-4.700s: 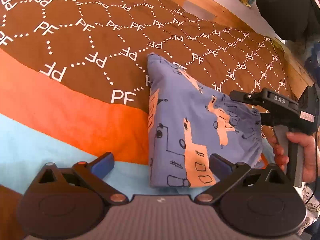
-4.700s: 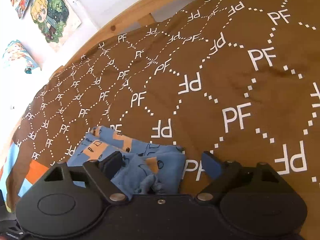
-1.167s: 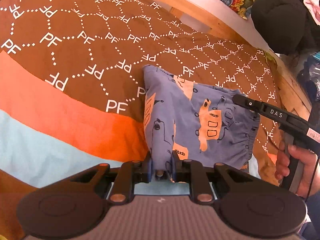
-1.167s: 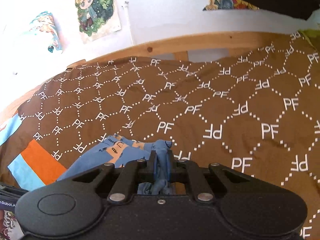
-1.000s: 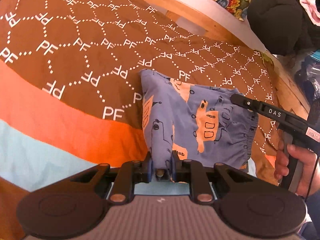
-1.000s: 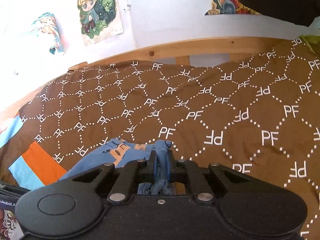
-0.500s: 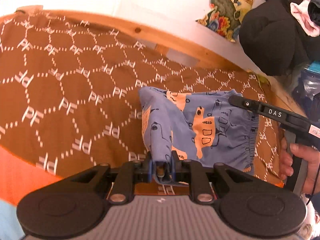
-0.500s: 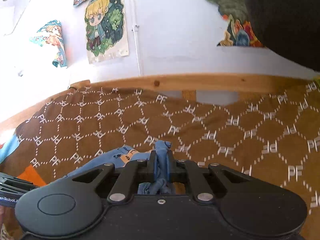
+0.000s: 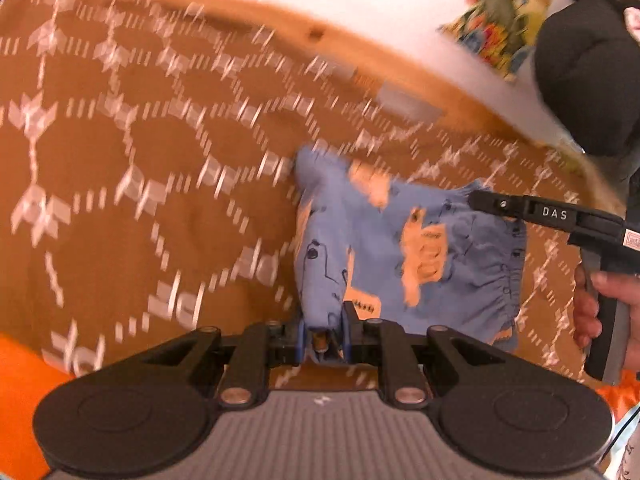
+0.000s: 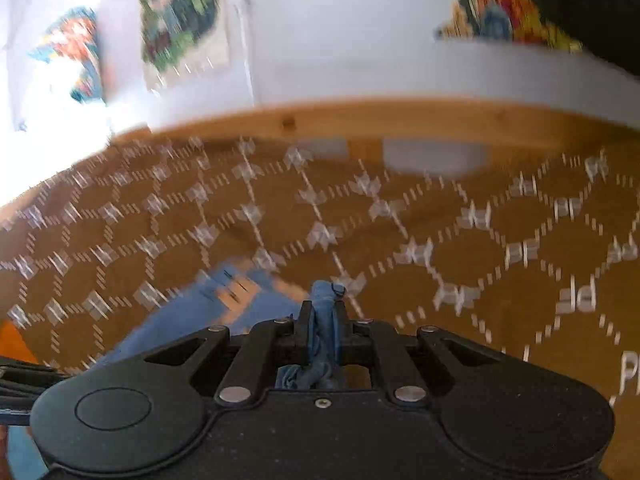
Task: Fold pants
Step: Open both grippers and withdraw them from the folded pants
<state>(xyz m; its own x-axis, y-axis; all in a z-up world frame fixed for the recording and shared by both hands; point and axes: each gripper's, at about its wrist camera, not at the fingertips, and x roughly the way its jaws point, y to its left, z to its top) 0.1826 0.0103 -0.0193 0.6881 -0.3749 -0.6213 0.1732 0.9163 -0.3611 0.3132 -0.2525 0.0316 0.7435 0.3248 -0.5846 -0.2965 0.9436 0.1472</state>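
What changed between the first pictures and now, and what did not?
Both grippers were open then; the left gripper and right gripper have since each closed on an edge of the blue pants and carried them up the brown bedspread toward the wooden bed frame. The pants stay folded.

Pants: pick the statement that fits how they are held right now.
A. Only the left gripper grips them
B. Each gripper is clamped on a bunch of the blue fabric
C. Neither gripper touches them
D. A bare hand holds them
B: the left gripper and the right gripper each pinch blue fabric of the pants between shut jaws.
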